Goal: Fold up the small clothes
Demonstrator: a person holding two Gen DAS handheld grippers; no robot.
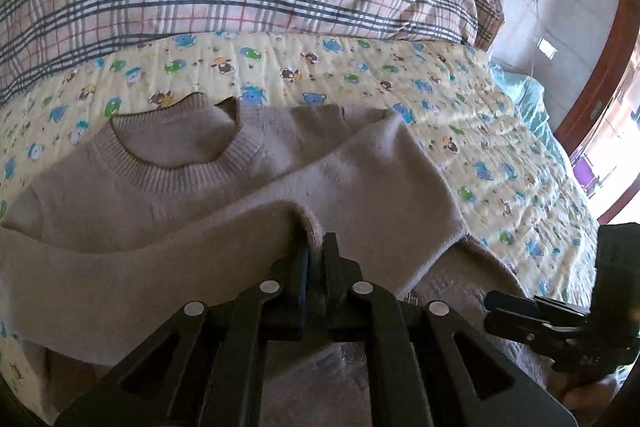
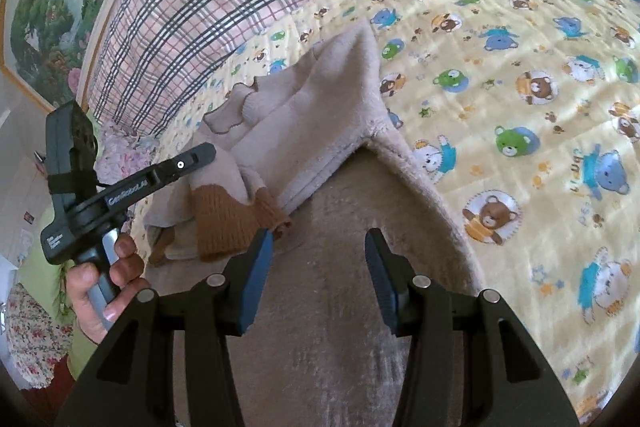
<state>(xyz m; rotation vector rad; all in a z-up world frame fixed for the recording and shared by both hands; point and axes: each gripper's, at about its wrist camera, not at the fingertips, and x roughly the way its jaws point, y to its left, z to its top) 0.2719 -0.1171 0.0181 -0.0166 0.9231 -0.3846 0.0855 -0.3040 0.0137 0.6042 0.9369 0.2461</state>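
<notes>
Easily undone from this point: only a thin ridge of the beige sweater (image 1: 224,195) pinched between the left gripper (image 1: 316,259) fingers, low centre of the left wrist view, so a quick pull could slip the knit free or drag the whole garment across the bear-print quilt (image 1: 460,99) and spoil the fold. Left jaws clamped together on that fold, pointing toward the ribbed collar (image 1: 176,163) above. Right gripper (image 2: 318,267) spread wide, holding nothing, hovering over plush beige cloth at lower centre. Left hand (image 2: 104,287) wrapped round its handle at the lower left of the right wrist view.
</notes>
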